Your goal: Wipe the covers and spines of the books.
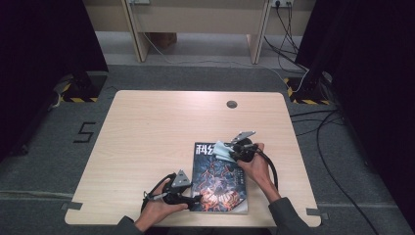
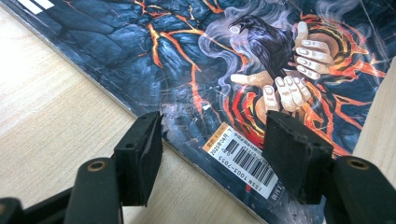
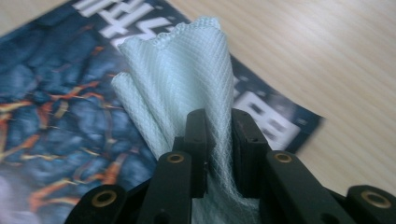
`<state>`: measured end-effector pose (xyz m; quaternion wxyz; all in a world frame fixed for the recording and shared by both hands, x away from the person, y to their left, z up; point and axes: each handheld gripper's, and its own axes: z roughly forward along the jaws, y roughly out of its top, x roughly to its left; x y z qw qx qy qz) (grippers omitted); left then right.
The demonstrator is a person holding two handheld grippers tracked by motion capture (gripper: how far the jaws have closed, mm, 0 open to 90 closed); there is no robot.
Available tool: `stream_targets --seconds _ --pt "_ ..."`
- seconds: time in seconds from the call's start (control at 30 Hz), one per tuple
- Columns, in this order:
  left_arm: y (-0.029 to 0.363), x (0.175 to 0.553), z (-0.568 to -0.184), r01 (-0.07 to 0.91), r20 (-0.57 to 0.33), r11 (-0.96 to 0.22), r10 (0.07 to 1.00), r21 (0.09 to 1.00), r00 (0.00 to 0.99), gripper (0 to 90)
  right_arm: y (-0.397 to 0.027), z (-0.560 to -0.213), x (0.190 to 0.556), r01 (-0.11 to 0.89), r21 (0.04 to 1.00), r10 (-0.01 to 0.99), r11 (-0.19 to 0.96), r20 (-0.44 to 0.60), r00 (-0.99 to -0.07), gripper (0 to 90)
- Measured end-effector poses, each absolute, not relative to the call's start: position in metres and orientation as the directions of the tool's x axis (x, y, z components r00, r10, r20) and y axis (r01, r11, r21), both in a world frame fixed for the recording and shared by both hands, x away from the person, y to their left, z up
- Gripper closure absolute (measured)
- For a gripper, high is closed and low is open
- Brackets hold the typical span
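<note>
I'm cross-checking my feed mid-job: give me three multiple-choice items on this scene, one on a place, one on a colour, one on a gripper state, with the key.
1. Where does the magazine lie on the table?
A. at the far edge, by the round hole
B. at the near edge, between the two hands
C. at the far left corner

2. What colour is the cloth?
A. pale mint green
B. red
C. black

3. How does the right gripper stand?
A. wide open over bare wood
B. shut on the magazine's edge
C. shut on the cloth

Key: 1 B, the high view shows it by the person's side; 2 A, plain in the right gripper view; 3 C, the cloth is pinched between its jaws.
</note>
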<state>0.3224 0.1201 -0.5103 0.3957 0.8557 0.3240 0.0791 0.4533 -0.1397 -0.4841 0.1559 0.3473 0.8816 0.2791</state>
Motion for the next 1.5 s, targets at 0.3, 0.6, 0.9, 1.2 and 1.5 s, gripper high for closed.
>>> stream_targets --seconds 0.3,0.6,0.9,1.2,1.5 --pt "0.120 0.322 -0.510 0.493 -0.123 -0.474 0.618 0.730 0.777 36.6 -0.091 -0.488 0.441 0.478 0.623 0.617 0.620 -0.011 -0.787 78.5" --pt "0.120 0.322 -0.511 0.491 -0.123 -0.473 0.616 0.732 0.778 36.6 -0.083 -0.488 0.436 0.463 0.624 0.589 0.630 0.004 -0.808 78.3" --pt "0.122 0.322 -0.512 0.508 -0.148 -0.459 0.618 0.729 0.772 36.4 -0.135 -0.486 0.444 0.540 0.610 0.686 0.580 -0.008 -0.728 78.2" --pt "0.122 0.313 -0.509 0.503 -0.144 -0.495 0.596 0.709 0.790 35.9 -0.175 -0.485 0.441 0.597 0.613 0.752 0.518 0.008 -0.660 78.3" --pt "0.126 0.297 -0.508 0.506 -0.159 -0.505 0.580 0.699 0.799 35.0 -0.131 -0.484 0.438 0.523 0.594 0.678 0.611 -0.052 -0.733 78.3"
